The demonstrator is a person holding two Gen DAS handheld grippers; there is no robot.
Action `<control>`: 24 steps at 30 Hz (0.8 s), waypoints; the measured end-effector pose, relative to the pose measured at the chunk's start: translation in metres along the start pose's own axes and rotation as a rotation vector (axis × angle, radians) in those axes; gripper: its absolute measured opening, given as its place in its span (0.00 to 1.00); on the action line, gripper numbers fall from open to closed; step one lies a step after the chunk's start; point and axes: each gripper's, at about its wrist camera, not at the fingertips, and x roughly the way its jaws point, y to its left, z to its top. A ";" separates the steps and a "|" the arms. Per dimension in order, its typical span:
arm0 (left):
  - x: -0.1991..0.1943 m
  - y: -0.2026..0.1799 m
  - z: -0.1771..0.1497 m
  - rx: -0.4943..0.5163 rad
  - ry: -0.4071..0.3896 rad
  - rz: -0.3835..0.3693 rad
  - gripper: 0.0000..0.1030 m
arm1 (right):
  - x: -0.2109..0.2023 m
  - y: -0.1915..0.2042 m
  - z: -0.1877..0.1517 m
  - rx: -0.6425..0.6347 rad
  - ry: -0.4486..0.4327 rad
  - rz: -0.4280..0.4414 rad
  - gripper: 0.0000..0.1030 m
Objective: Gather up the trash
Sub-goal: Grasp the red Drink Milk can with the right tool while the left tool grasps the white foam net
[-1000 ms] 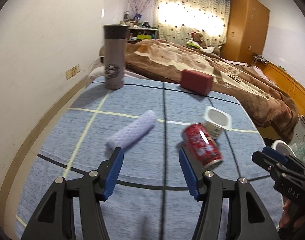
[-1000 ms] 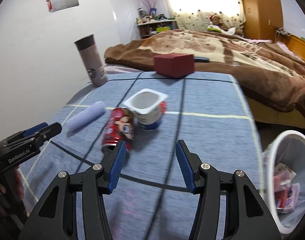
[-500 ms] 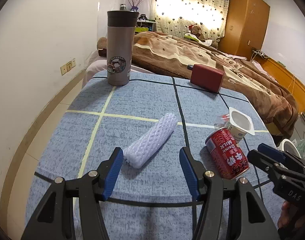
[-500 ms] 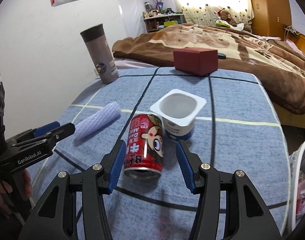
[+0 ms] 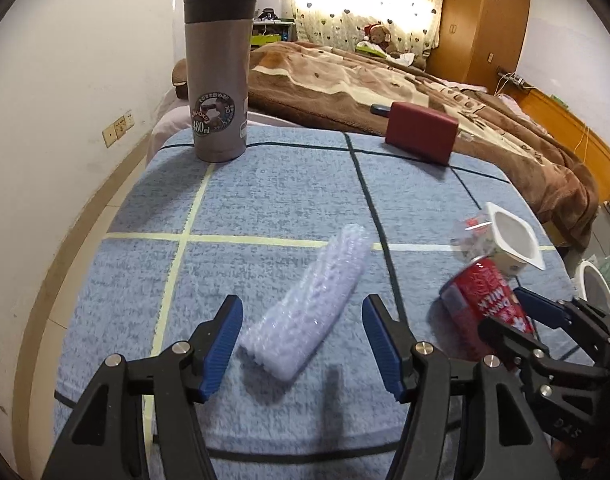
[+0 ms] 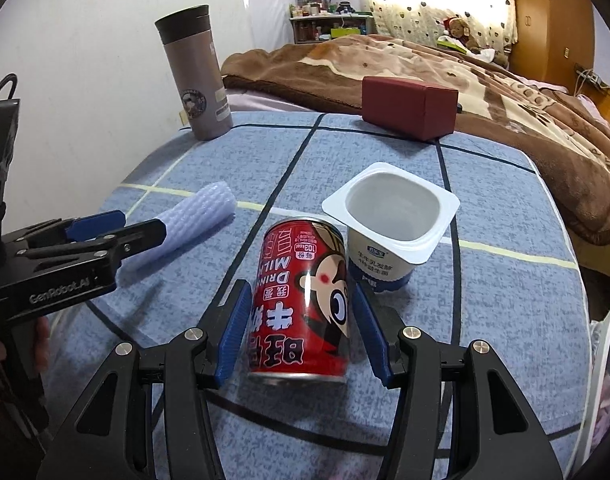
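The left gripper hangs over the blue tabletop, its jaws opening around the near end of a white foam sleeve without touching it. The right gripper brackets a red milk can, jaws open, pads just clear; a yogurt cup stands just behind.

Counted on the table: one can, one cup, one foam sleeve, one flask, one box; two grippers.
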 end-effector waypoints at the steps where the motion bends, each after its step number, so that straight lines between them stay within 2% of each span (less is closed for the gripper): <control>1: 0.002 0.000 0.001 0.001 0.005 -0.009 0.63 | 0.000 -0.001 0.000 0.003 0.005 0.002 0.52; 7: 0.018 0.000 0.004 0.016 0.038 -0.021 0.63 | 0.003 0.005 0.000 -0.026 0.005 -0.019 0.53; 18: 0.034 -0.003 0.002 0.035 0.068 0.007 0.62 | 0.008 0.009 0.004 -0.051 -0.003 -0.041 0.53; 21: 0.034 -0.005 0.001 0.047 0.063 0.023 0.55 | 0.008 0.010 0.003 -0.053 -0.008 -0.045 0.53; 24: 0.034 -0.005 0.002 0.045 0.061 0.023 0.43 | 0.008 0.009 0.003 -0.036 -0.014 -0.041 0.53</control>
